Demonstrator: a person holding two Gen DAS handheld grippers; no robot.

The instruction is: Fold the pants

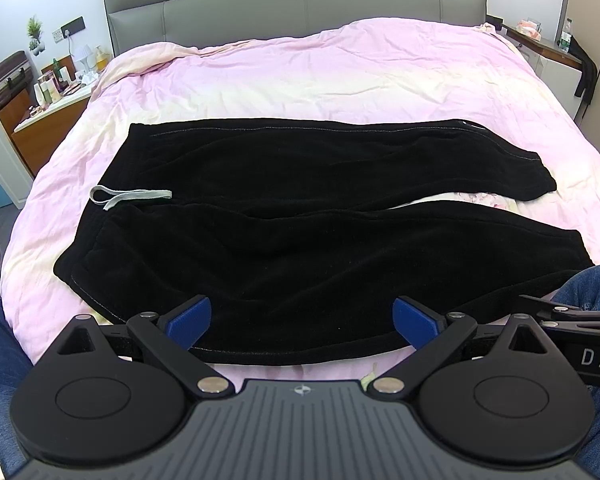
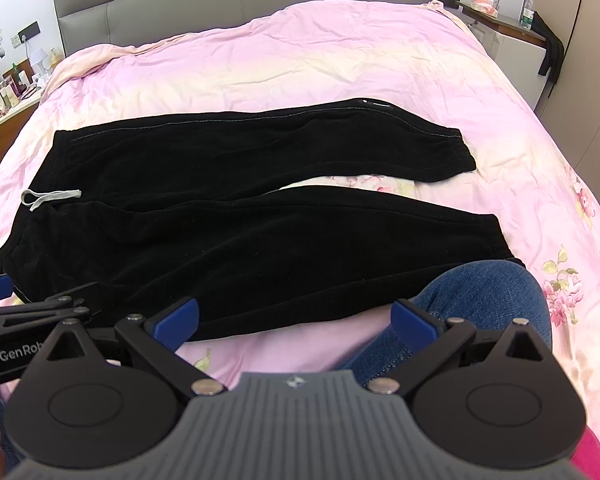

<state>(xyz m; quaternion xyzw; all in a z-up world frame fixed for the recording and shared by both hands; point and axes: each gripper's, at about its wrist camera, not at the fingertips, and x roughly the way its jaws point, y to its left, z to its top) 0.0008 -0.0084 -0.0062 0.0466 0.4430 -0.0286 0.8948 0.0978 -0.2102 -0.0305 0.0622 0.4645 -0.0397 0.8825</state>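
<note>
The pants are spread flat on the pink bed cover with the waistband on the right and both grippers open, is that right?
Not quite. The pants lie flat on the pink bed cover, but the waistband is on the left, as the left wrist view shows. Both the left gripper and right gripper are open.

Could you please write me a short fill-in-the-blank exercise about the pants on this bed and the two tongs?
1. The pants are coloured ____.
2. They lie flat on a ____ bedspread.
3. The left tongs and right tongs are both ____, holding nothing.
4. The pale drawstring lies at the ____ end of the pants.

Missing words: black; pink; open; waist
</note>
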